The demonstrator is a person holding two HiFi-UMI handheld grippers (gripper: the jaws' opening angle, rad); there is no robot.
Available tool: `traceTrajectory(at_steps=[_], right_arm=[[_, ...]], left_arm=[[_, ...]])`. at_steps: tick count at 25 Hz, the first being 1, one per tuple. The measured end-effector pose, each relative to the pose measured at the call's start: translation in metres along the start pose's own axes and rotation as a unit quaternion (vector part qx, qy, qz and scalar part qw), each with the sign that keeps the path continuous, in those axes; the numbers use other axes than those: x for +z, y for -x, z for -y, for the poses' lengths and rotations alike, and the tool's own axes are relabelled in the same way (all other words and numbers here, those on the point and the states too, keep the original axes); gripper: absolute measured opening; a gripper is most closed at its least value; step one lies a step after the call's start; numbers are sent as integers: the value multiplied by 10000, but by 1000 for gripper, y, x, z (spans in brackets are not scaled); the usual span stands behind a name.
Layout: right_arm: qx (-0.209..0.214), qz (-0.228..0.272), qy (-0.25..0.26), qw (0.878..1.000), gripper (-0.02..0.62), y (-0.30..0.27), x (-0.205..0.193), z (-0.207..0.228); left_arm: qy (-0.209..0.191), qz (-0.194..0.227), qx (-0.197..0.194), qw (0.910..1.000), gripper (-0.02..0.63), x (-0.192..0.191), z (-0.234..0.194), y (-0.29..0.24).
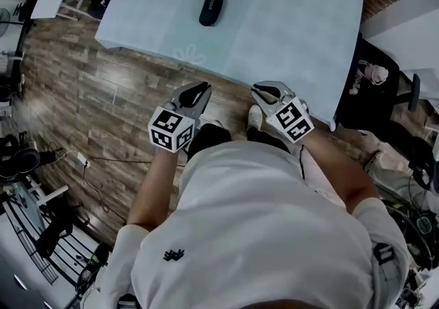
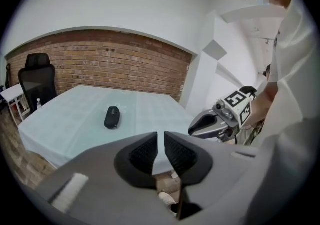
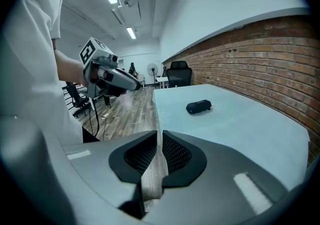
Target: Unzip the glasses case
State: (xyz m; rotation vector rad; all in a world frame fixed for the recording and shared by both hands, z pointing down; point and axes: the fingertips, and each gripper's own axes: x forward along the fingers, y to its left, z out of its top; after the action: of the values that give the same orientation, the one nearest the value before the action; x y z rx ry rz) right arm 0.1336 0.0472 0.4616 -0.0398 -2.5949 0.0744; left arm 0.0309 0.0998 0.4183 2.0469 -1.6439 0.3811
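A black zipped glasses case [image 1: 211, 7] lies alone on the far part of a table covered with a pale blue cloth [image 1: 295, 19]. It also shows in the left gripper view [image 2: 112, 117] and the right gripper view [image 3: 199, 106]. My left gripper [image 1: 200, 87] and right gripper [image 1: 263, 90] hang side by side over the wooden floor, short of the table's near edge and well away from the case. In its own view the left gripper [image 2: 160, 138] has its pads almost together with nothing between them. So does the right gripper [image 3: 159, 138].
A black office chair [image 2: 37, 80] stands at the table's far left corner, before a brick wall [image 2: 120, 66]. Cables and equipment [image 1: 41, 184] lie on the floor at the left. A dark stand with a small pink thing [image 1: 374, 74] sits right of the table.
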Motion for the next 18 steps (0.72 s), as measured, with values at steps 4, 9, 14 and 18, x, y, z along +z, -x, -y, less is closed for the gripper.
traceTrajectory(at_steps=[4,9,14,18], right_arm=[[-37,-22,-95,9999,23,-26,10,21],[-132,-241,-194,9994,23,-66,17,36],[-518,-479,-348,9969,23,-121,33,60],[-1104,-548,-707,9899,25,-162,40,80]], left_arm=[[-34,-50,108,9999,57,15,-41,-18],[-385,-69,120,9992,55,41,-103,-44],[-697,-258,-382,9965,55,58,-172,-84],[-1128,-518,-1008,9871,55,65,-211,-122]])
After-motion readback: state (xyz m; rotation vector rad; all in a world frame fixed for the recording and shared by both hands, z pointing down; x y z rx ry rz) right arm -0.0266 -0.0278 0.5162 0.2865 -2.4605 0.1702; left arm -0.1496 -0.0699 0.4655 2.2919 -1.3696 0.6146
